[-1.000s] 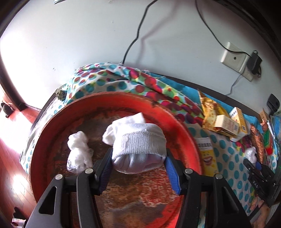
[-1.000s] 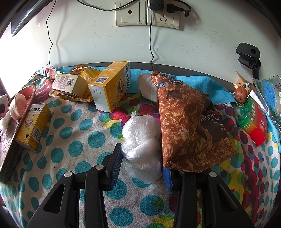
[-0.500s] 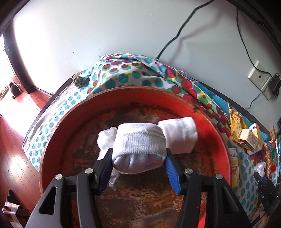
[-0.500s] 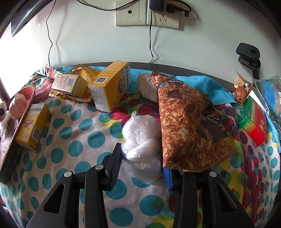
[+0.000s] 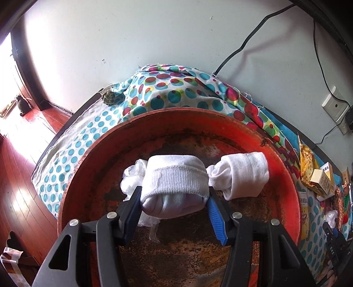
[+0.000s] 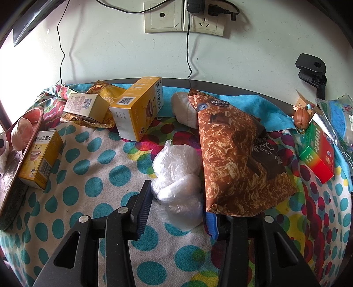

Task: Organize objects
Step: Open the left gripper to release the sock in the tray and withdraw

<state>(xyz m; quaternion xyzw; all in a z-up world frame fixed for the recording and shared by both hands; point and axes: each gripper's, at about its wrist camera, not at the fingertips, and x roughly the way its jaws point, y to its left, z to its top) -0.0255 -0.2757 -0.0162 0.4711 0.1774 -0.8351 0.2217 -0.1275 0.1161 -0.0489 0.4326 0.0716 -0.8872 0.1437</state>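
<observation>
My left gripper [image 5: 174, 192] is shut on a rolled white sock [image 5: 176, 176], held over the rusty red round tray [image 5: 176, 114]. A second rolled white sock [image 5: 242, 174] lies in the tray just to its right. A crumpled clear plastic bag [image 5: 132, 176] lies behind the left finger. In the right wrist view my right gripper [image 6: 177, 198] stands low over the polka-dot cloth [image 6: 88, 176], open around a crumpled clear plastic bag [image 6: 176, 167] that rests on the cloth. Its right fingertip is hidden under a brown snack bag [image 6: 231, 159].
Three yellow boxes [image 6: 139, 110] [image 6: 85, 106] [image 6: 42, 159] and a gold wrapper lie left of the bag. A green-and-red box [image 6: 317, 152] lies at the right. The tray's edge [image 6: 13, 187] shows at far left. Cables and wall sockets [image 6: 185, 19] are behind the table.
My left gripper carried the sock leftward over the tray; the second sock now lies to its right and the plastic bag sits behind the left finger. The right gripper stayed put.
</observation>
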